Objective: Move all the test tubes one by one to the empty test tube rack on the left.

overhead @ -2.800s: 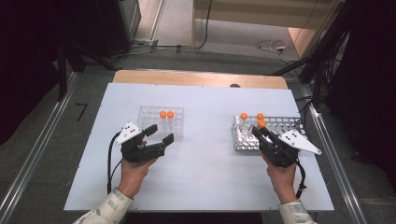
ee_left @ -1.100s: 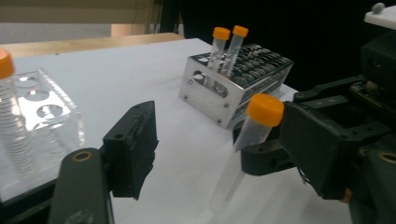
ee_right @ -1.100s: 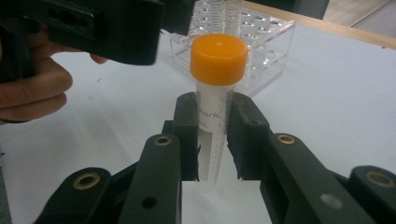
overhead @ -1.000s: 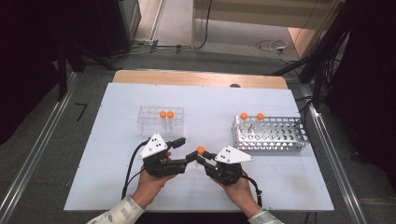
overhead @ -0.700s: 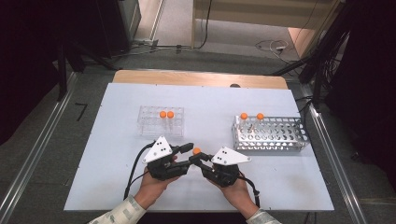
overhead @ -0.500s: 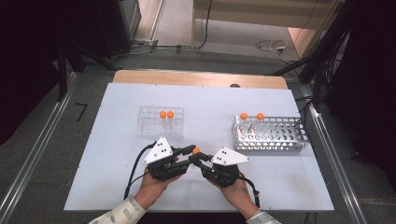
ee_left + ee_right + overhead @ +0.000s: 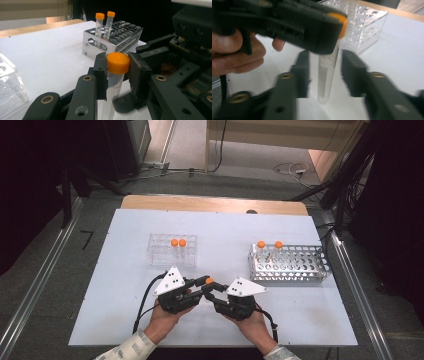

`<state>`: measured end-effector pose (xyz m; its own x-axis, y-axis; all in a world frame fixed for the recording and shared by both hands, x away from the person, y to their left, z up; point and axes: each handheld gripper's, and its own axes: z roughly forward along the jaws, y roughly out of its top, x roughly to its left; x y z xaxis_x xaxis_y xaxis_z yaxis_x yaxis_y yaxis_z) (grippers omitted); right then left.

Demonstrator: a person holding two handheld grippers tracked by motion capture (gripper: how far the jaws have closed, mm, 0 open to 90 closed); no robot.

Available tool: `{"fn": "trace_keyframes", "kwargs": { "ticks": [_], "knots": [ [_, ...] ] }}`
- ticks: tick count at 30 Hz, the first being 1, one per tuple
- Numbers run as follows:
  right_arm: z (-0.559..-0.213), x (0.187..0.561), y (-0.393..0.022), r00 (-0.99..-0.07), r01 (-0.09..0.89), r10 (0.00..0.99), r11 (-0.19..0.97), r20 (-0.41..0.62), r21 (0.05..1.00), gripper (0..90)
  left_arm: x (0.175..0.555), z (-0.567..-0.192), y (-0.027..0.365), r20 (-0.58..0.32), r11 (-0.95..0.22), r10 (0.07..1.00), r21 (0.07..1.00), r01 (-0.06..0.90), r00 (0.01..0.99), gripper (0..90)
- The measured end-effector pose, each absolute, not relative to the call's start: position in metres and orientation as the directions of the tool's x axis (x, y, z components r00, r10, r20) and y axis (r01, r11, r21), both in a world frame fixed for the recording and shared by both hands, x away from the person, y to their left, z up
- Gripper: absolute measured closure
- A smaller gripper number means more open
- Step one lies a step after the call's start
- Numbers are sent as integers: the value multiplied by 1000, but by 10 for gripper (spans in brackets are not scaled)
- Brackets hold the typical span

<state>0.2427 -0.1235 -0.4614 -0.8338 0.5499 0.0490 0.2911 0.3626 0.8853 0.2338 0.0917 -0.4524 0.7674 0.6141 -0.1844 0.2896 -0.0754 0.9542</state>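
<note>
- Your left gripper [image 7: 117,75] is clamped on the orange cap [image 7: 118,62] of the tube [image 7: 327,75], which hangs upright low over the bench [image 7: 115,265], between your two hands, nearer you than both racks.
- Your right gripper [image 7: 325,72] has just been opening; its pads now stand off either side of the clear body, not pressing on it.
- Judge the tube as light, stiff plastic, smooth-walled and likely slippery along the body.
- The cap is the surer hold: wider, and its lower edge stops the tube sliding down.
- Gripped so high, the long body can swing, so move gently.
- The clear rack [image 7: 171,249] and the metal rack [image 7: 290,266] have narrow holes; keep the tube vertical when lowering.
</note>
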Motion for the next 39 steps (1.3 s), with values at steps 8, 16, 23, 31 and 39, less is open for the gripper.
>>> {"fn": "trace_keyframes", "kwargs": {
  "ticks": [8, 16, 23, 31, 39],
  "knots": [
    [-461, 246, -130, -816, 292, 578, 363, 33, 885, 292, 241, -446, 112, -234, 3, 654, 952, 306, 720, 693],
    [-457, 249, -146, -788, 309, 614, 330, 45, 892, 283, 251, -436, 140, -269, 86, 721, 949, 302, 639, 694],
    [-455, 248, -153, -776, 312, 629, 324, 43, 893, 287, 266, -428, 167, -303, 145, 775, 939, 310, 554, 694],
    [-455, 250, -158, -768, 321, 639, 315, 50, 893, 292, 277, -419, 187, -309, 177, 809, 939, 295, 500, 694],
    [-454, 249, -160, -765, 319, 642, 304, 55, 898, 302, 289, -410, 199, -298, 186, 835, 944, 272, 463, 694]
  ]
}}
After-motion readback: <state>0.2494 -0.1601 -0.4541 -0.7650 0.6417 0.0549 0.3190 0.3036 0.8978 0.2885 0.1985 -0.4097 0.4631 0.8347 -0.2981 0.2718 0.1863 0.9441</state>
